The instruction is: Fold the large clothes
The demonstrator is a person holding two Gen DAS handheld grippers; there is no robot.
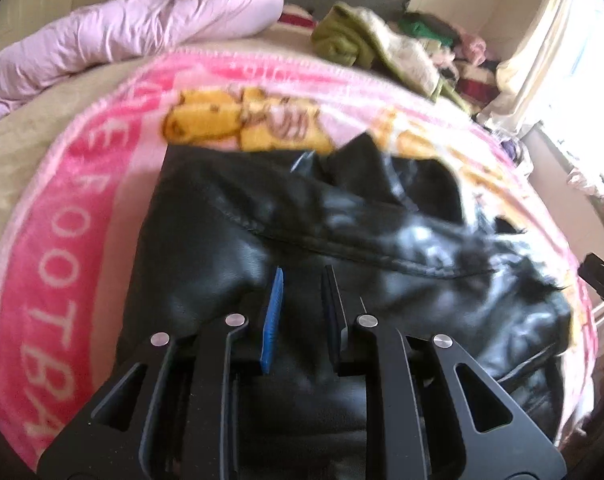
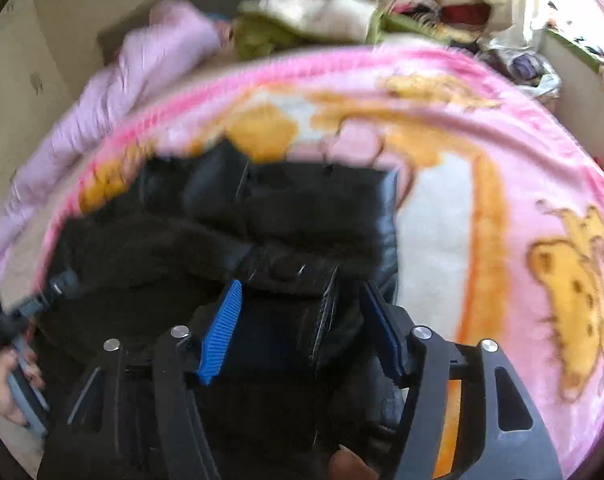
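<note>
A black leather jacket (image 1: 341, 240) lies crumpled on a pink cartoon blanket (image 1: 62, 220) spread over the bed. My left gripper (image 1: 302, 276) hovers over the jacket's near part with its jaws open and nothing between them. In the right wrist view the jacket (image 2: 262, 216) shows its black fuzzy lining and collar. My right gripper (image 2: 302, 292) is open just above the jacket's near edge, a leather fold lying between the blue pads (image 2: 222, 328) without being pinched. The right gripper also shows at the right edge of the left wrist view (image 1: 599, 280).
A pink puffy coat (image 1: 142, 32) lies at the bed's far left. A heap of green, cream and red clothes (image 1: 381, 40) sits at the back. Curtains and a bright window (image 1: 561, 48) are on the right. A cupboard stands at the back left.
</note>
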